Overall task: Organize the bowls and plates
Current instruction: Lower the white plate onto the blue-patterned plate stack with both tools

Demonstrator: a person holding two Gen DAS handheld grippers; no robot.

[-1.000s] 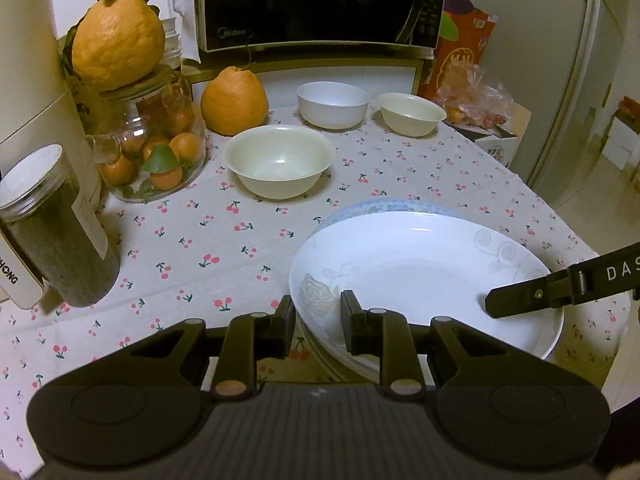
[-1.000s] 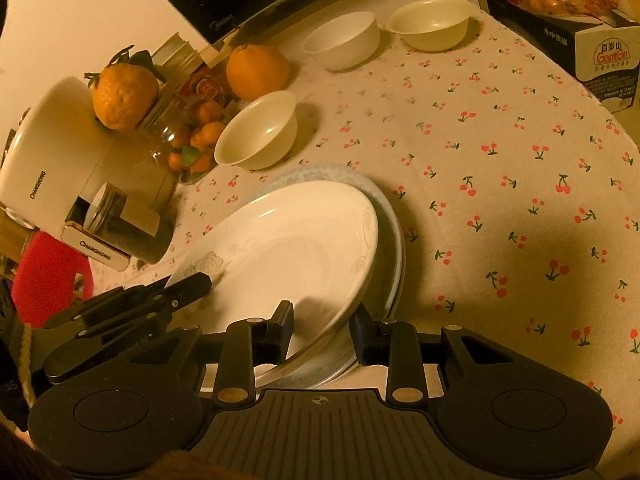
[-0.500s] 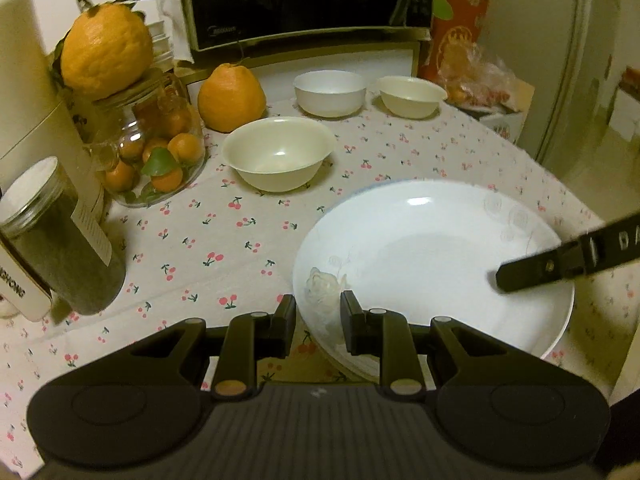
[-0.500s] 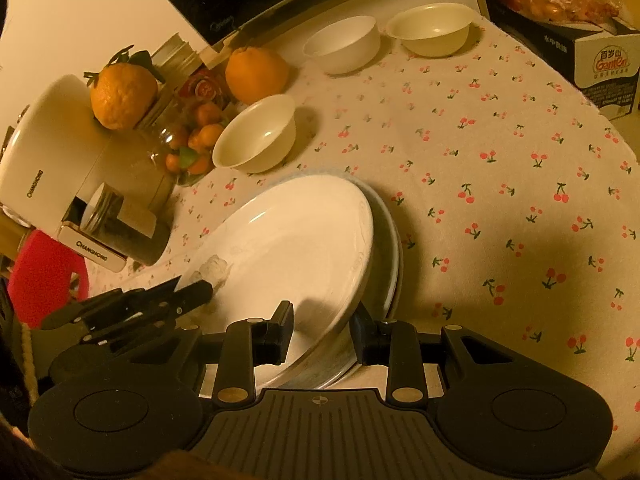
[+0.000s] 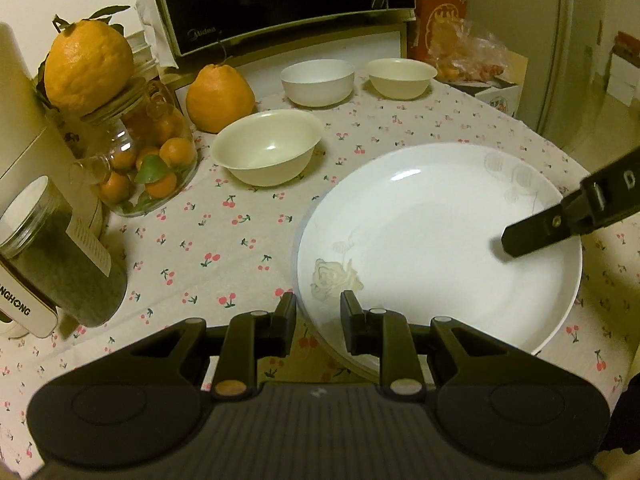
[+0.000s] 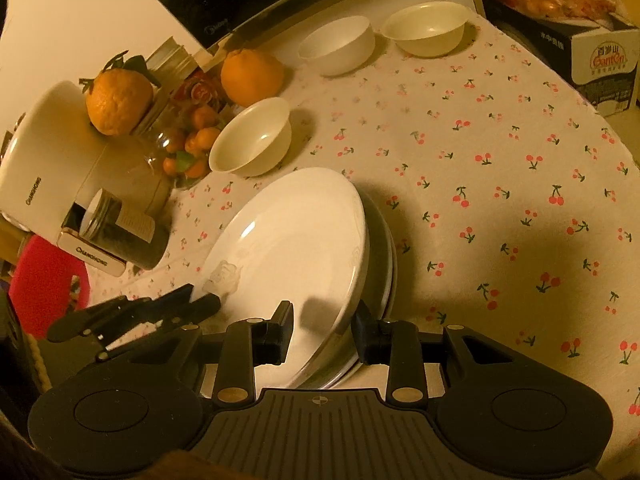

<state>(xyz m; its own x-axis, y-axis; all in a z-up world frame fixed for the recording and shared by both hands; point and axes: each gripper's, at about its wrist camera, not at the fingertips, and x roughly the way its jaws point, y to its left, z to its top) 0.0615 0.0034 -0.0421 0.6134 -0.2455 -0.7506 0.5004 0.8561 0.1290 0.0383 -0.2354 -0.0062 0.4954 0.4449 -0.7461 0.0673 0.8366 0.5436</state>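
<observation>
Two hand-held tools straddle the rim of a white plate [image 5: 440,240] on a cherry-print tabletop [image 5: 224,248], with three bowls waiting beyond it. The left tool [image 5: 318,314] stands narrow, its jaws on either side of the plate's near-left edge, just by the pale rose motif; it appears to clamp that rim, though the contact itself is hard to read. The right tool [image 6: 324,330] brackets the opposite edge, its jaws standing slightly wider and easing apart; whether its pads press on the rim cannot be told. In the right wrist view the white plate sits tilted over a second plate [image 6: 386,248] beneath it, whose rim shows as a sliver along the right side.

Taking the white plate as landmark: the large cream bowl [image 5: 268,148] lies just behind its far-left edge, the white bowl [image 5: 318,80] and small cream bowl [image 5: 402,76] farther back near the microwave [image 5: 280,0], and the fruit jar [image 5: 148,164] to its left.

The coming move likely turns on the plate lying directly between the two tools, each equally near. A lopsided release could let the plate slide off the one below.
</observation>
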